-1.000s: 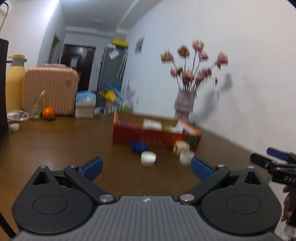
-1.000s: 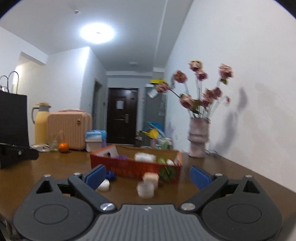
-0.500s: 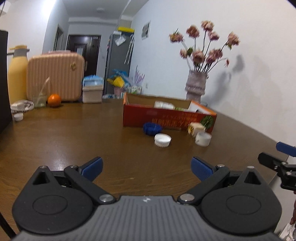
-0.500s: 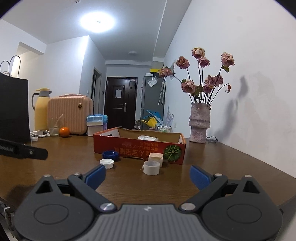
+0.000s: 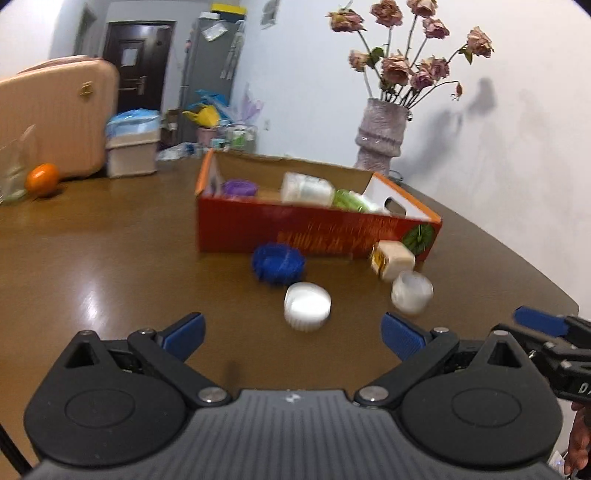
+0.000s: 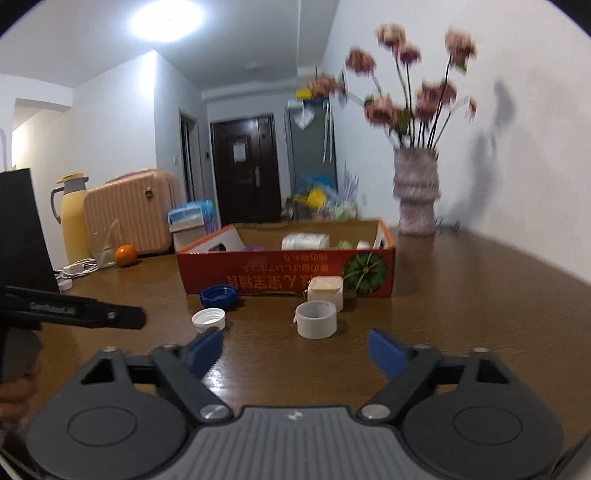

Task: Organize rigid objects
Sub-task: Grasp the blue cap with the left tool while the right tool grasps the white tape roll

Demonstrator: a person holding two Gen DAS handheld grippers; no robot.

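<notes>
My right claw [image 6: 295,345] has just been narrowing, nothing between its jaws yet; my left claw [image 5: 291,328] stands apart and empty. Both have come closer to the loose pieces on the bench [image 6: 461,295]: white ring [image 6: 317,319], white cap [image 5: 307,304], blue cap [image 5: 279,262], all outside the red box [image 6: 288,275].

- A round ceiling light [image 6: 166,18] blooms white, high and left of the right claw.
- Glare streaks the table [image 5: 88,299] ahead of the left claw.
- Motion blur smears the flowers [image 6: 406,92] and box [image 5: 317,229].
- Fisheye bends the edges; corners go black.
</notes>
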